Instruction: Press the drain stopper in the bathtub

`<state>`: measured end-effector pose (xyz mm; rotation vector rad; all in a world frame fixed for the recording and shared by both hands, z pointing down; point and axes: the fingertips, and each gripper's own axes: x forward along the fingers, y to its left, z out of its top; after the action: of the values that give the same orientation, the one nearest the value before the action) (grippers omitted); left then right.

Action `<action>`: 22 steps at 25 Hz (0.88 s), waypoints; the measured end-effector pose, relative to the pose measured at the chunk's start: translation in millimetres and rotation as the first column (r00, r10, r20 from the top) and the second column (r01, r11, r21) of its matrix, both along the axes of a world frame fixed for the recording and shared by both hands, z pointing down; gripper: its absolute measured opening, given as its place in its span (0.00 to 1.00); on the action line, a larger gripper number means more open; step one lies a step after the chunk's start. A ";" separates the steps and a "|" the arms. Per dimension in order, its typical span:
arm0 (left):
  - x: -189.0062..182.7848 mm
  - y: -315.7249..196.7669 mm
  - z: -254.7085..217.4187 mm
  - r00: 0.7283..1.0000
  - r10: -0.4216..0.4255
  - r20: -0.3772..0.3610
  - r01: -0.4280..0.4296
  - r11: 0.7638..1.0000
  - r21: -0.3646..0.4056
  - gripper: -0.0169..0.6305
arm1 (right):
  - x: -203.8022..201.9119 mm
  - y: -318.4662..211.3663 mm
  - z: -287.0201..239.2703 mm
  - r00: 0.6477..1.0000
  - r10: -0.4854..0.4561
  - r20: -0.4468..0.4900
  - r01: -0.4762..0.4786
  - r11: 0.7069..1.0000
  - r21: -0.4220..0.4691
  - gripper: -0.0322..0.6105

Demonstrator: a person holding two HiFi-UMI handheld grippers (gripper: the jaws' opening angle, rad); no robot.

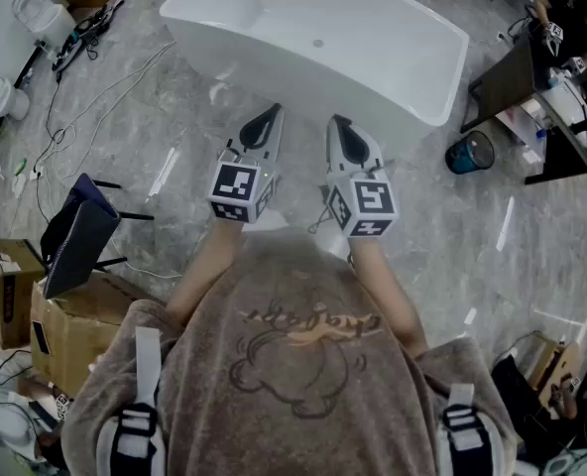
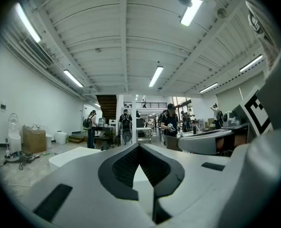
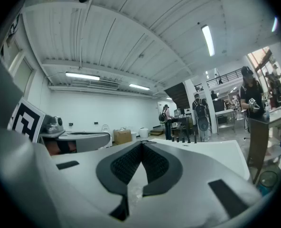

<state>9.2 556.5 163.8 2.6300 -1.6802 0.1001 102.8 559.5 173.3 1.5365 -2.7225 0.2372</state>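
Drain stopper (image 1: 318, 43) shows, as best I can tell at this size, as a small grey dot on the bottom of the white bathtub (image 1: 274, 38), at the far side of the scene and well apart from both grippers. Left gripper (image 1: 266, 125) is held near the person's body, short of the tub's near rim. Its jaws meet at the tips with nothing between them, and its own view shows the dark pads (image 2: 126, 167) touching. Right gripper (image 1: 345, 135) sits just beside it, its jaws likewise closed and empty.

The press has not begun, so the step in hand is the approach. Closed jaws suit it, since joined tips make one blunt point. One gripper should be enough, and either can reach, as the stopper lies roughly in line with the gap between them. It needs to pass over the near rim, go down into the basin and meet the stopper squarely from above. A slanted push may skid on the glossy surface.
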 end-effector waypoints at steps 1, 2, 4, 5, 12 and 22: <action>-0.2 -0.6 0.5 1.000 -0.001 -0.001 0.001 1.000 -0.001 0.03 | -0.1 -0.6 0.2 1.000 -0.001 -0.002 0.001 1.000 -0.001 0.05; -0.4 -1.2 0.9 1.000 -0.002 -0.001 0.002 1.000 -0.002 0.03 | -0.2 -1.2 0.5 1.000 -0.002 -0.003 0.002 1.000 -0.001 0.05; -0.6 -2.5 1.0 1.000 -0.004 -0.002 0.004 1.000 -0.003 0.03 | 0.3 -2.5 0.6 1.000 -0.002 -0.005 0.002 1.000 -0.003 0.05; -0.5 -3.2 0.8 1.000 -0.005 -0.001 0.005 1.000 -0.004 0.03 | 0.7 -3.1 0.4 1.000 -0.002 -0.005 0.002 1.000 -0.003 0.05; 4.5 -6.4 3.3 1.000 0.001 0.005 -0.001 1.000 -0.006 0.03 | 7.5 -2.8 -3.1 1.000 -0.016 0.001 0.016 1.000 0.021 0.05; 2.8 -21.2 7.5 1.000 0.011 -0.004 -0.011 1.000 -0.008 0.03 | 27.2 -9.7 0.3 1.000 -0.005 -0.003 0.005 1.000 0.024 0.05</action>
<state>12.0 535.3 171.3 2.6320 -1.6615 0.1014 129.9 549.8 173.6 1.5352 -2.7368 0.2029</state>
